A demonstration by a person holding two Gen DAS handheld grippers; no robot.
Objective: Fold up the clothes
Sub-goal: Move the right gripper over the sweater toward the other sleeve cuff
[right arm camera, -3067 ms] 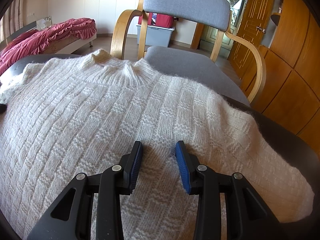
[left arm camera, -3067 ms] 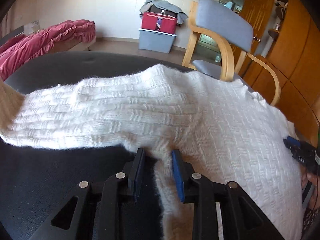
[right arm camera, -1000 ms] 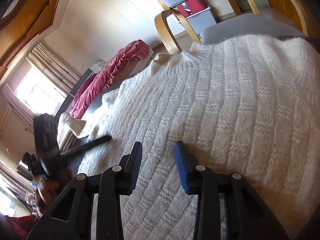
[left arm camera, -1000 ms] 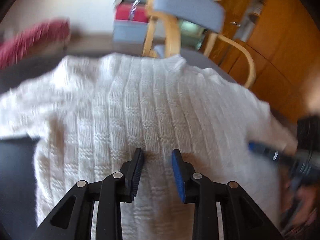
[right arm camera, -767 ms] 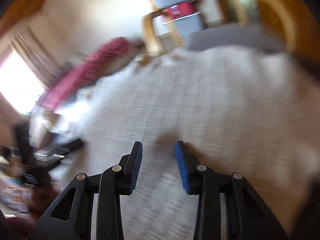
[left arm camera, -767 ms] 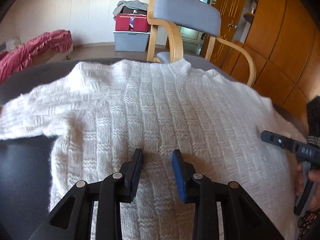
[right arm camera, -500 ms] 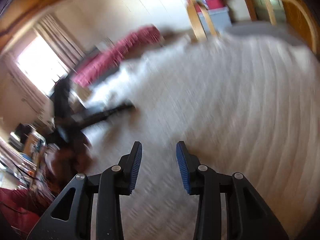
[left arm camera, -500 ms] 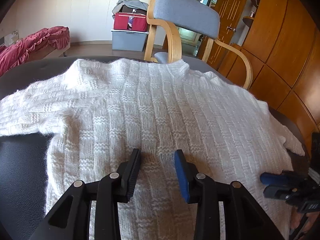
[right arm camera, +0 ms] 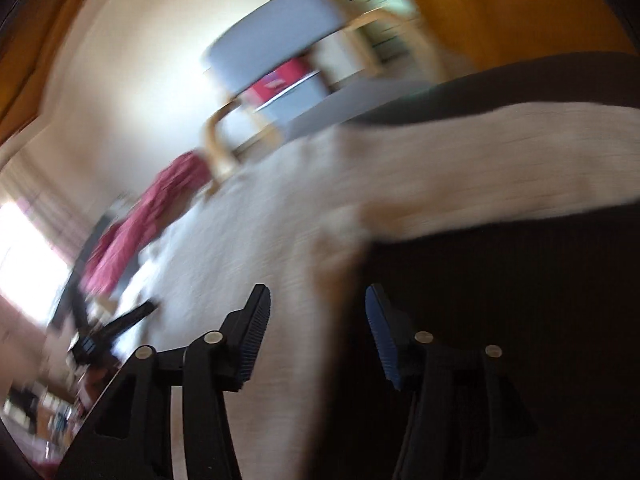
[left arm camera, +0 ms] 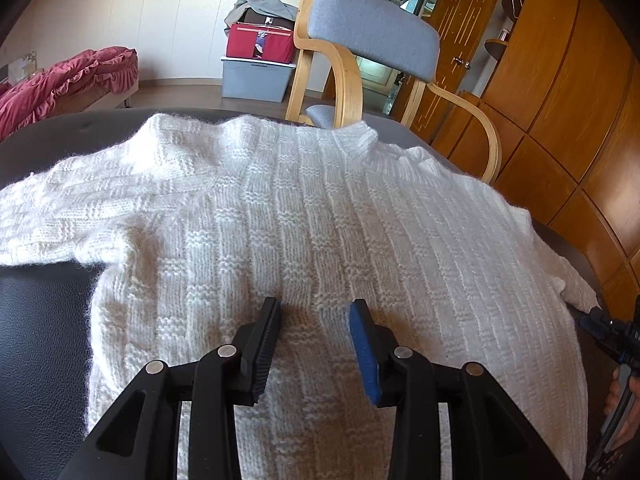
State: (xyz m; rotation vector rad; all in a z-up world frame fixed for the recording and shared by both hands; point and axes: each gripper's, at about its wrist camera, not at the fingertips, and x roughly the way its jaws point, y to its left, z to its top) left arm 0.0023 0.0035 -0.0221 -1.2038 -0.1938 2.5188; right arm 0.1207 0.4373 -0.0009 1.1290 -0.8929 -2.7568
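One white sweater [left arm camera: 320, 216] covers your black bench [left arm camera: 40, 320]; your left gripper [left arm camera: 316, 344] spread, right gripper [right arm camera: 316, 332] opening, both empty.

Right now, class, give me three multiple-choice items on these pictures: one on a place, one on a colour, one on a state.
1. Where does the sweater lie?
A on the dark table
B on the chair
C on the floor

2. What colour is the box on the grey bin?
A green
B red
C yellow

3. How do the left gripper jaws stand?
A shut on the collar
B apart over the knit
C gripping a sleeve

Answers: 1 A, black surface shows around it; 2 B, the red box sits on top; 3 B, knit shows between unpressed pads.
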